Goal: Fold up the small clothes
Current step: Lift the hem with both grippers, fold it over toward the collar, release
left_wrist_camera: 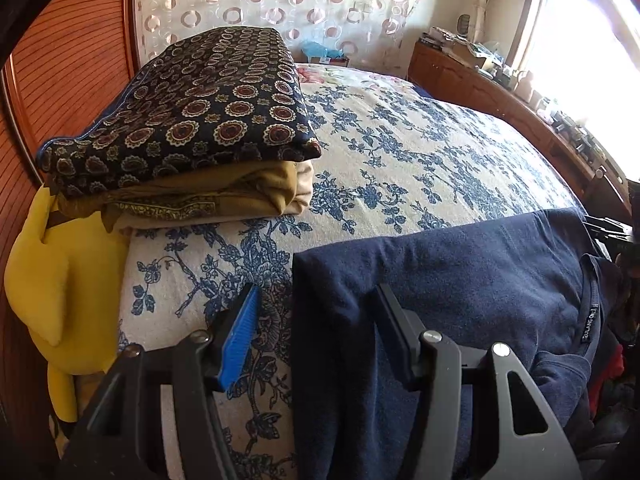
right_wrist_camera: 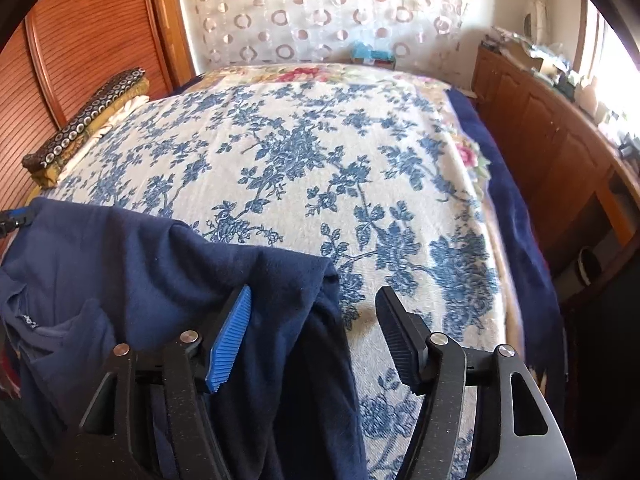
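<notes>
Left gripper point(left_wrist_camera: 316, 320) angled downward, jaws parted, right gripper point(right_wrist_camera: 314, 320) likewise tilted down, jaws apart

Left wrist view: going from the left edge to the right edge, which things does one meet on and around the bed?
Yellow cloth → folded stack topped by a dark patterned cloth → bare floral bedspread → navy garment → wooden cabinet under the window.

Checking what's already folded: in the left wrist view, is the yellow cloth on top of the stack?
No, the dark patterned cloth lies on top, with the mustard-coloured cloth beneath it.
</notes>
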Action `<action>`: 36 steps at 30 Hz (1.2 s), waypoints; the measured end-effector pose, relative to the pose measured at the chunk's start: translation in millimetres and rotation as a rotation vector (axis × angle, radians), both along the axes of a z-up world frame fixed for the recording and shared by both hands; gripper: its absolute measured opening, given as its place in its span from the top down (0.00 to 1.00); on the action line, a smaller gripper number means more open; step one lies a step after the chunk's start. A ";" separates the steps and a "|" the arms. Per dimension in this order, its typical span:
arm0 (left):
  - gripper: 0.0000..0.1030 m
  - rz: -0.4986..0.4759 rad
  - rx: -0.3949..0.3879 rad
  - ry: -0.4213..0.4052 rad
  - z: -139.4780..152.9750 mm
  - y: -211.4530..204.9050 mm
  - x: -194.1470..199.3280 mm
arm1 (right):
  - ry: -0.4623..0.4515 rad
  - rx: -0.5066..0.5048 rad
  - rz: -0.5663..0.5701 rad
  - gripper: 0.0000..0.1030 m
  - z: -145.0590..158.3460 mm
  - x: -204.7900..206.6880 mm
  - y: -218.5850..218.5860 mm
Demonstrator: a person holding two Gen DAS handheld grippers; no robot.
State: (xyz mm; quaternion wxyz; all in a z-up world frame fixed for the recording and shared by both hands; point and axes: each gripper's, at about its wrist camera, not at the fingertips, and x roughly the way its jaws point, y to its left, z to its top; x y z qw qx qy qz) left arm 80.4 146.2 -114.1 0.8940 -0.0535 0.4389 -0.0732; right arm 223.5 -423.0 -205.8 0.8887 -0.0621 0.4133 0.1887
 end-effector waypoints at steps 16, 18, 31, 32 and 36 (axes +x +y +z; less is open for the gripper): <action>0.94 -0.140 -0.088 -0.139 62.6 -23.6 -29.3 | -0.084 0.111 0.161 0.92 46.7 -57.6 9.3; 0.95 -0.162 -0.091 -0.200 90.8 -26.5 -44.9 | -0.121 0.111 0.186 0.93 68.1 -72.0 10.7; 0.95 -0.224 -0.126 -0.564 231.9 -24.5 -102.3 | -0.438 0.181 0.183 0.93 220.4 -147.6 -16.8; 0.95 -0.213 -0.122 -0.593 242.1 -20.7 -102.4 | -0.478 0.198 0.170 0.93 231.7 -153.0 -19.3; 0.95 -0.201 -0.155 -0.672 274.9 -1.7 -99.0 | -0.587 0.238 0.160 0.94 263.6 -166.2 -22.0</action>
